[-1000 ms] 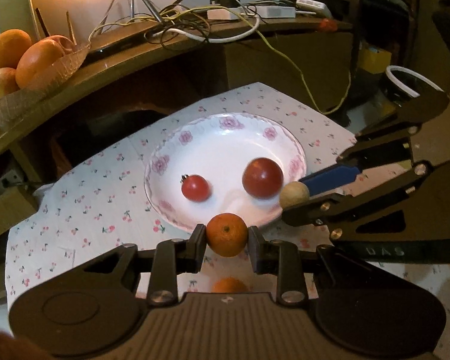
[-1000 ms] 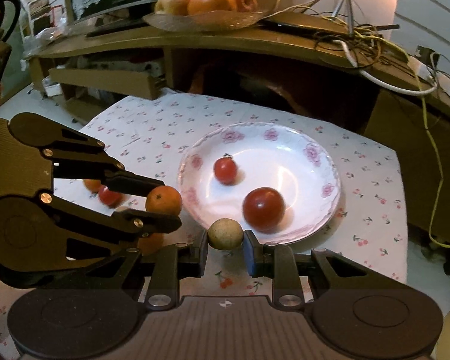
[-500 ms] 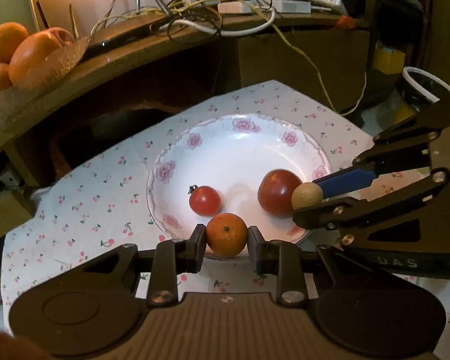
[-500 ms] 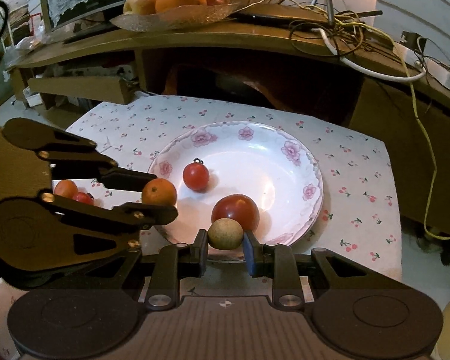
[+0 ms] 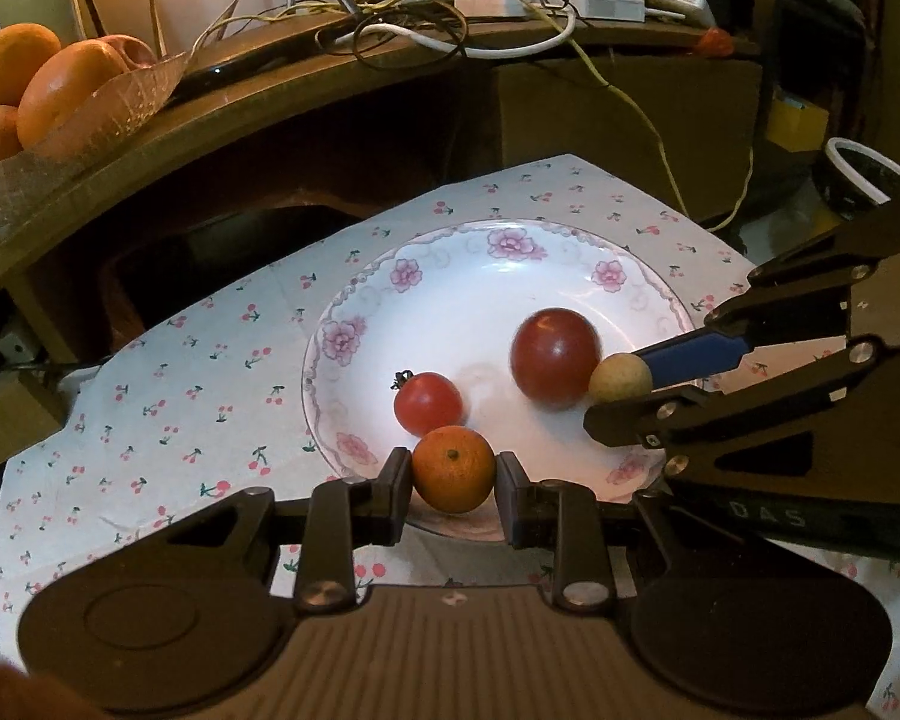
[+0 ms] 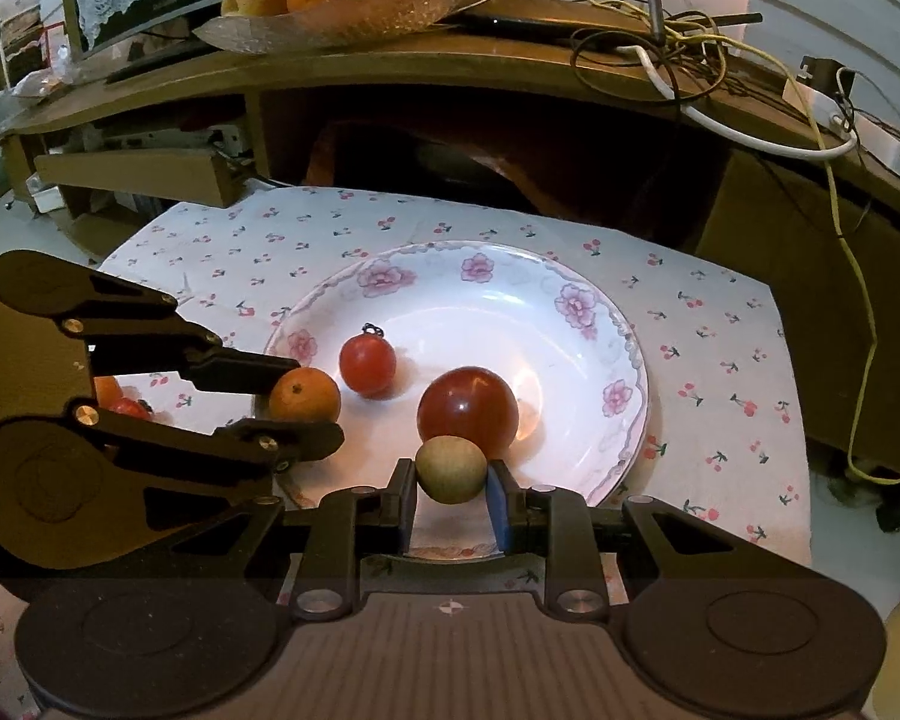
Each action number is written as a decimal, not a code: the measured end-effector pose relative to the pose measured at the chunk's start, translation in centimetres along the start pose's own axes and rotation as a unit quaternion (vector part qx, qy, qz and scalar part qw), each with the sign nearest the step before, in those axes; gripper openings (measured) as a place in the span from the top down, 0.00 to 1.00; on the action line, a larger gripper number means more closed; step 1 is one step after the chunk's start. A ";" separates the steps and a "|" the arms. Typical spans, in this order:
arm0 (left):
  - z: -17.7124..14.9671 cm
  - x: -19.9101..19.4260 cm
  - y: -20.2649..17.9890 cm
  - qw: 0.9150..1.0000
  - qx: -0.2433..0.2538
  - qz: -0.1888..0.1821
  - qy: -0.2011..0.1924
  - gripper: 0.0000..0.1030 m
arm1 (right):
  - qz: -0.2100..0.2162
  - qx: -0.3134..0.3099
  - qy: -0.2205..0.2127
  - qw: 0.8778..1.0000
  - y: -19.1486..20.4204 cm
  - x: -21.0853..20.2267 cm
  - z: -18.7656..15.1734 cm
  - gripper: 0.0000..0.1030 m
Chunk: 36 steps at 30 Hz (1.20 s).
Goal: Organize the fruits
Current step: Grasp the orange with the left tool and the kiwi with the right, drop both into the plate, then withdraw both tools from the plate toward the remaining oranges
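Note:
A white floral plate (image 5: 510,276) (image 6: 510,306) holds a small cherry tomato (image 5: 428,403) (image 6: 366,365) and a large red tomato (image 5: 555,357) (image 6: 467,411). My left gripper (image 5: 453,477) (image 6: 303,399) is shut on a small orange (image 5: 453,476) (image 6: 303,395) over the plate's near left rim. My right gripper (image 6: 452,471) (image 5: 621,381) is shut on a tan round fruit (image 6: 450,468) (image 5: 619,377) over the plate's near edge, right beside the large tomato.
The plate sits on a cherry-print cloth (image 5: 180,372) (image 6: 720,360). Behind is a wooden shelf (image 6: 510,60) with a glass fruit bowl (image 6: 330,18) (image 5: 60,120) and tangled cables (image 5: 420,30). An orange and a tomato (image 6: 117,399) lie on the cloth behind my left gripper.
Both grippers have moved forward with their fruits, from beside the plate's near rim to over the plate. The tan fruit has drawn up to the large tomato.

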<state>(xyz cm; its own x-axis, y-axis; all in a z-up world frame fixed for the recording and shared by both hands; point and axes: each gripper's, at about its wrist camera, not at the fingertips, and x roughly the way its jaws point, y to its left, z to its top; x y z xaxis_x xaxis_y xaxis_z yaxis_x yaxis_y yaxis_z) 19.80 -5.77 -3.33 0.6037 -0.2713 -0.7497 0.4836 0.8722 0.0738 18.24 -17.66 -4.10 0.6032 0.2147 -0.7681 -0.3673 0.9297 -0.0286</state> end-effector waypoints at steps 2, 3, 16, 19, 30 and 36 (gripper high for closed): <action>0.0 0.0 0.0 1.000 0.001 0.003 -0.001 0.66 | -0.002 0.003 0.001 1.000 -0.2 0.2 0.0 0.72; 0.0 0.0 0.0 1.000 0.001 0.003 -0.001 0.66 | -0.001 0.004 0.001 1.000 -0.2 0.3 0.0 0.72; 0.4 -0.7 0.7 1.000 -0.024 -0.002 -0.012 0.59 | -0.011 0.019 -0.016 1.000 -1.0 -0.3 -0.1 0.63; 0.5 -1.3 0.7 1.000 -0.023 -0.003 -0.017 0.58 | -0.011 0.017 -0.019 1.000 -1.0 -0.5 -0.2 0.63; 0.7 -3.2 0.9 0.999 -0.020 0.005 -0.032 0.56 | -0.012 0.022 -0.033 0.999 -1.3 -1.8 -0.3 0.62; 0.1 -4.0 1.2 0.999 -0.018 0.010 -0.030 0.55 | 0.001 0.018 -0.036 0.999 -0.7 -2.3 -0.4 0.62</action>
<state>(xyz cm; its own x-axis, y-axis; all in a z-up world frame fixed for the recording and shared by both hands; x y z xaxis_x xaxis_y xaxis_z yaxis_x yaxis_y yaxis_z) 18.04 -3.64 -0.13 0.6510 -0.2764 -0.7070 0.4488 0.8913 0.0647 16.79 -18.90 -2.57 0.6525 0.2373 -0.7197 -0.3442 0.9389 -0.0025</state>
